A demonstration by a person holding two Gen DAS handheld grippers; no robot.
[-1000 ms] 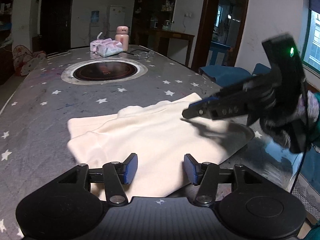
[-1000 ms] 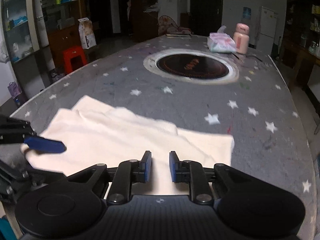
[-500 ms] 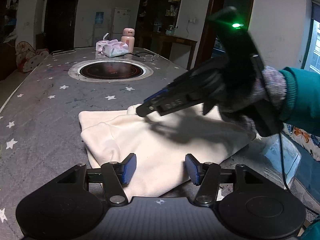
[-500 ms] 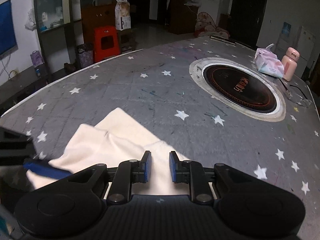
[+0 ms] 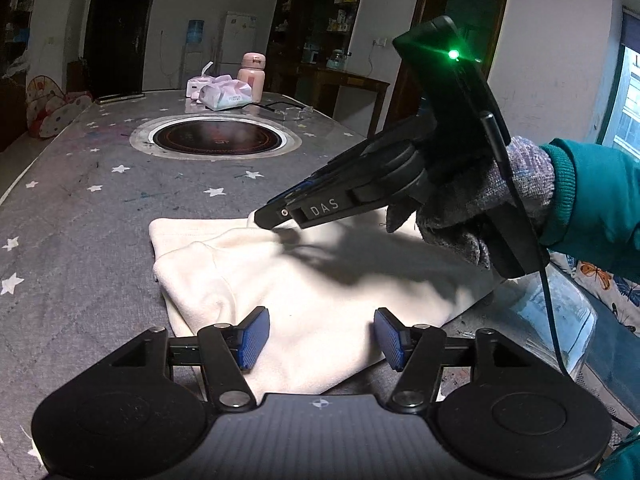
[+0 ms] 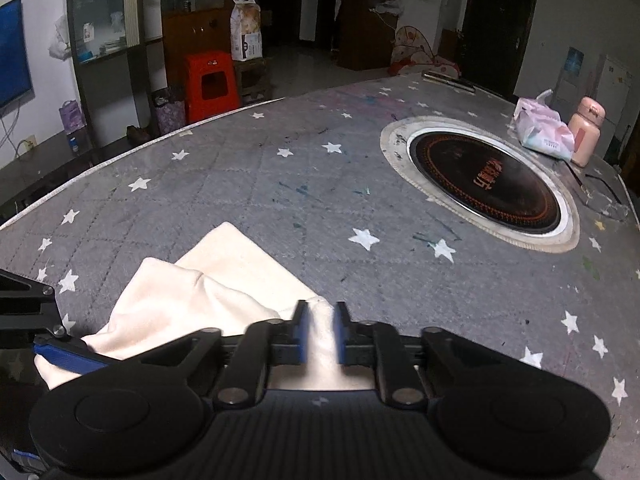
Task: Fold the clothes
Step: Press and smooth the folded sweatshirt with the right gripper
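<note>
Star-printed grey counter [image 5: 80,216] carries a cream garment [image 5: 304,280] at lower centre of the frame. Right gripper [image 6: 319,332], jaws just closing, seemingly pinches a garment edge, though blur obscures contact. Left gripper [image 5: 320,338] hovers released over the near hem, jaws spreading.

The left two-finger gripper with blue pads [image 5: 320,338] points down and forward, jaws apart. At its two o'clock, the black right gripper [image 6: 319,330], gripped by a grey knitted-gloved hand [image 5: 480,208] in a teal sleeve [image 5: 596,208], slants toward ten o'clock, jaws just closing on cream fabric.
</note>
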